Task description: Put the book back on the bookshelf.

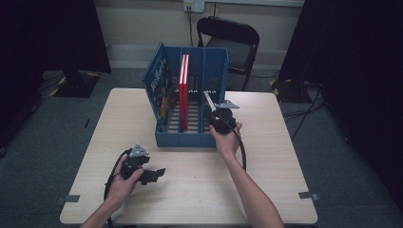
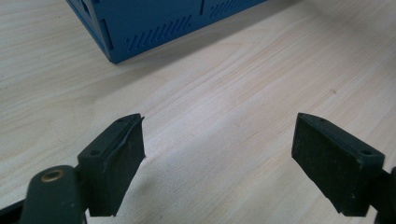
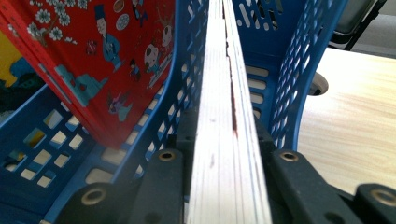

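The right gripper (image 1: 215, 110) has its fingers (image 3: 163, 182) clamped on a book (image 3: 224, 140), one pad on each cover, so that the pale page edges run straight up the right gripper view between them. The book stands on edge in the rightmost compartment of the blue file rack (image 1: 190, 137), between that compartment's perforated divider and the rack's perforated outer wall. In the next compartment a red book (image 3: 116, 60) with cartoon figures on its cover leans tilted against the divider. In the high view it shows as a red upright slab in the middle of the rack, and a blue picture book (image 1: 159, 90) stands in the compartment at the left end. The right hand (image 1: 227, 138) holds its gripper at the rack's near right corner.

The left gripper (image 1: 151, 175) has its fingers (image 2: 116, 158) well apart with nothing between them; bare pale wood of the worktop (image 2: 233, 116) lies under the gap. A corner of the blue rack shows ahead of it, well apart from the fingers. The left hand (image 1: 124, 183) rests on the worktop near its front left, with the cable looping beside it. Behind the worktop stands a black chair (image 1: 230, 45).
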`<state>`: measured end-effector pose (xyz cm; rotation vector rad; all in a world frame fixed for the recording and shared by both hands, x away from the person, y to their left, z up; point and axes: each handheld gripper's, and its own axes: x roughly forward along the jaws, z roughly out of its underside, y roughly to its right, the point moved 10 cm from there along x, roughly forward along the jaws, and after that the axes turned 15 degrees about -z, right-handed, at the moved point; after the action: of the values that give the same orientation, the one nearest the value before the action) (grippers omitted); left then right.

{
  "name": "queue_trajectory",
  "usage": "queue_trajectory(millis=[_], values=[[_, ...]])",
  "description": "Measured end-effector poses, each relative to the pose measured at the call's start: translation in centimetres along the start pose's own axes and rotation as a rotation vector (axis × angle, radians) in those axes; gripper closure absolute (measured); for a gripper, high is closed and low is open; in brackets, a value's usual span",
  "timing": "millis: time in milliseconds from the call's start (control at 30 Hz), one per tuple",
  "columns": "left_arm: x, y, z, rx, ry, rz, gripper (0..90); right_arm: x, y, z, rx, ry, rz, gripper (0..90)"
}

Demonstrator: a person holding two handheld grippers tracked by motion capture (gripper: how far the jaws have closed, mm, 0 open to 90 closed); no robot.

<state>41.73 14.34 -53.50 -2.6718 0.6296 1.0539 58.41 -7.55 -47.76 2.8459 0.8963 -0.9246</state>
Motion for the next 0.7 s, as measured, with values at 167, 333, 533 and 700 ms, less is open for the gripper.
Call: queue_trajectory(millis=[167, 333, 533, 700], values=[[0.0, 0.0, 0.0, 0.006, -0.005, 0.003, 16.9, 0.3, -0.1, 0.0, 0.002, 0.0, 0.008, 73.7], [0.1, 0.1, 0.1, 0.009, -0.01, 0.005, 16.9, 1.1, -0.3, -0.5, 0.029, -0.007, 0.009, 74.0], [0.1, 0.1, 0.1, 0.006, -0.008, 0.006, 17.0, 1.6, -0.3, -0.6, 0.029, -0.018, 0.005, 69.8], [0.0, 0.1, 0.1, 0.006, -0.01, 0.007, 17.0, 0.7, -0.6, -0.4, 0.037, 0.009, -0.048, 66.2]])
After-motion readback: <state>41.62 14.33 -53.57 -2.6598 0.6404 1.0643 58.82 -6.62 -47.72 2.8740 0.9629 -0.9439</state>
